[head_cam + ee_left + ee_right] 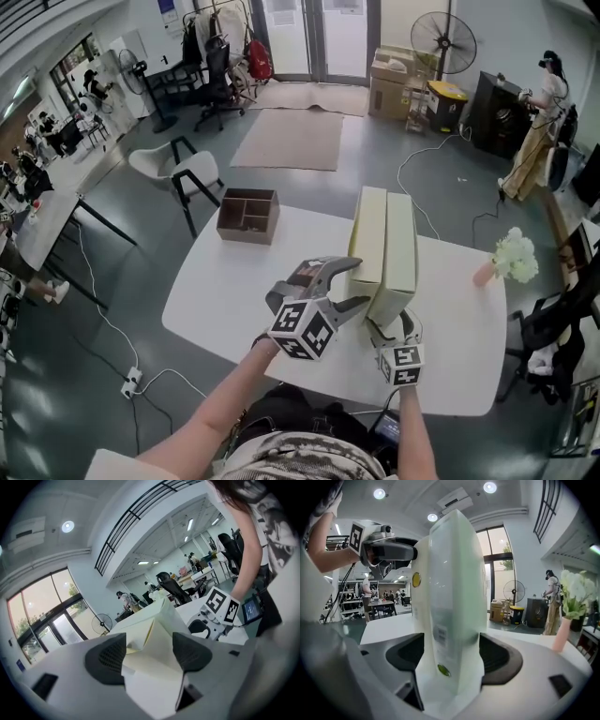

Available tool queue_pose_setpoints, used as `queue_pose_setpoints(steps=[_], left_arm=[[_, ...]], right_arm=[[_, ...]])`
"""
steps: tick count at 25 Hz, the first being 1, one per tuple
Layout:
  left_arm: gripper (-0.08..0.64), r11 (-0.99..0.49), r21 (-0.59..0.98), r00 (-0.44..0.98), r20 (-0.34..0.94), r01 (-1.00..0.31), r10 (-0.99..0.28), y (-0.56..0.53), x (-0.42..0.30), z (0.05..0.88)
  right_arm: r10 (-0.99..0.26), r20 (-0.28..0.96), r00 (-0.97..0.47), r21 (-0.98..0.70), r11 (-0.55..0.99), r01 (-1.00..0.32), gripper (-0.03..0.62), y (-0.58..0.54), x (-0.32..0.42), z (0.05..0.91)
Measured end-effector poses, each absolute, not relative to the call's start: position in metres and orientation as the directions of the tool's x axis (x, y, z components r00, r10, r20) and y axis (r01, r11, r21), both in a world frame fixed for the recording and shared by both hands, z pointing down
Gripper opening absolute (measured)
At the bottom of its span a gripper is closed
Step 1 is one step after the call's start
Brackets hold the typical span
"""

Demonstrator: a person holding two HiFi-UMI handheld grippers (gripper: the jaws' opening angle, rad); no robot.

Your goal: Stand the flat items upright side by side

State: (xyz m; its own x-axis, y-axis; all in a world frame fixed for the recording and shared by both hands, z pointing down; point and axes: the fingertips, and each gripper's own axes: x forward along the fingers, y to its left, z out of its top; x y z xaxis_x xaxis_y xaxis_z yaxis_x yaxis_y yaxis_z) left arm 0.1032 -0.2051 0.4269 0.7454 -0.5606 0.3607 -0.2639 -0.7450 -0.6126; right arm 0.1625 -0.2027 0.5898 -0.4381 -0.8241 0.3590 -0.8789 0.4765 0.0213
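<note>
On the white table [225, 281], toward 1 o'clock, left box [367, 239] and right box [401, 246] are standing upright and touching, probably light, stiff and tippy, best taken by the near edge; left gripper [149, 656] is pinching there, while right gripper [452, 656] jaws are opening around theirs.

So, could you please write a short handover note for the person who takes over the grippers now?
Left gripper: fingers closed on the near end of the left box.
Right gripper: fingers opening, the right box between them.
Both boxes stand upright, side by side, on the white table.
Done: both are standing.
Remaining: release both gently and probably check that they stay up.
</note>
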Motion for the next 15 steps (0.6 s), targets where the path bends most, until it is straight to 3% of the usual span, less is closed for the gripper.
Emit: queue_pose_setpoints(steps=[6, 15], left_arm=[[0.302, -0.747, -0.582, 0.75, 0.325, -0.322, -0.577, -0.186, 0.095, 0.424], [0.301, -0.765, -0.378, 0.733, 0.259, -0.522, -0.629, -0.146, 0.054, 0.437]], right_arm=[[-0.824, 0.36, -0.437, -0.027, 0.459, -0.888, 0.36, -0.18, 0.163, 0.593], [-0.786, 0.397, -0.474, -0.105, 0.474, -0.874, 0.359, -0.133, 0.154, 0.619]])
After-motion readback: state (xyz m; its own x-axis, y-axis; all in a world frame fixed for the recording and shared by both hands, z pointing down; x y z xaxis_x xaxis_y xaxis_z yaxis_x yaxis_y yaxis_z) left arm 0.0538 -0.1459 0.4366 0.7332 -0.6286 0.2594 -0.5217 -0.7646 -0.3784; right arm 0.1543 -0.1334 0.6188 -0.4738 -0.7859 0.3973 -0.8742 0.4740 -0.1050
